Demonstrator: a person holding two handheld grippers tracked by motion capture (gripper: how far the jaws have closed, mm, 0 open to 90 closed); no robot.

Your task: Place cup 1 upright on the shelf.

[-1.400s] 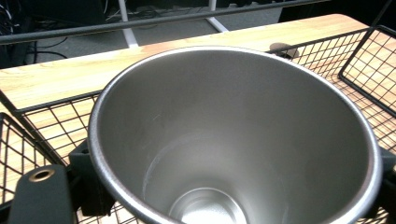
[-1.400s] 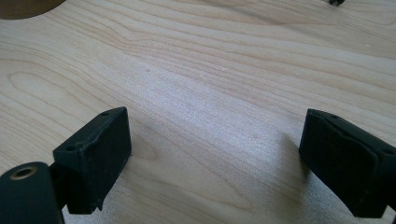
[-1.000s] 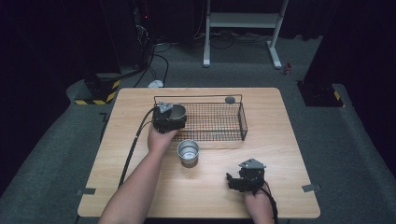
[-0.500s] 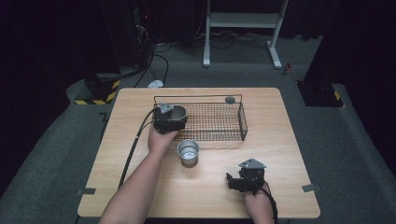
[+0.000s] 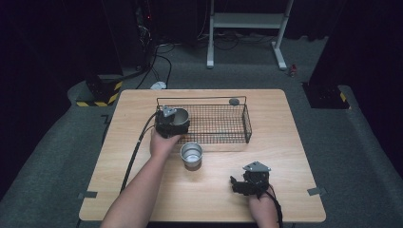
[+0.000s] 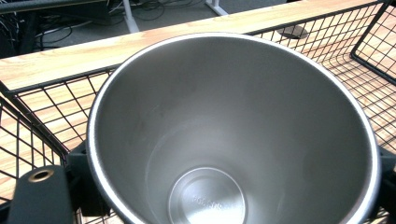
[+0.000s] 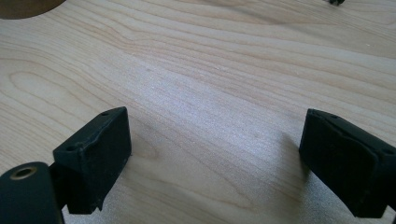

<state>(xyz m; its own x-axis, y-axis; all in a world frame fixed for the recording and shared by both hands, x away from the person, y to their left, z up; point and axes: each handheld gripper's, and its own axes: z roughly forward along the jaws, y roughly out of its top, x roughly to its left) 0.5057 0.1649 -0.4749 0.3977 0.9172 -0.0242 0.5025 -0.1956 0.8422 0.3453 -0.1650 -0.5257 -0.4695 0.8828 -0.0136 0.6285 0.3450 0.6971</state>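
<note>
Left gripper (image 5: 172,122) fingers are clamping an empty steel cup (image 6: 233,135) over the wire basket (image 5: 223,137), at its left end; a loosening grip risks tipping the cup against the mesh. Second cup (image 5: 191,155) (also empty) is standing on the bench (image 5: 285,156). Right gripper (image 7: 215,163) fingers are resting wide, holding nothing

The black wire mesh basket (image 5: 214,124) blocks the far middle of the light wooden table (image 5: 285,142); a steel cup (image 5: 191,155) stands just before its near wall. Bare wood to the right and along the near edge gives open passage
</note>
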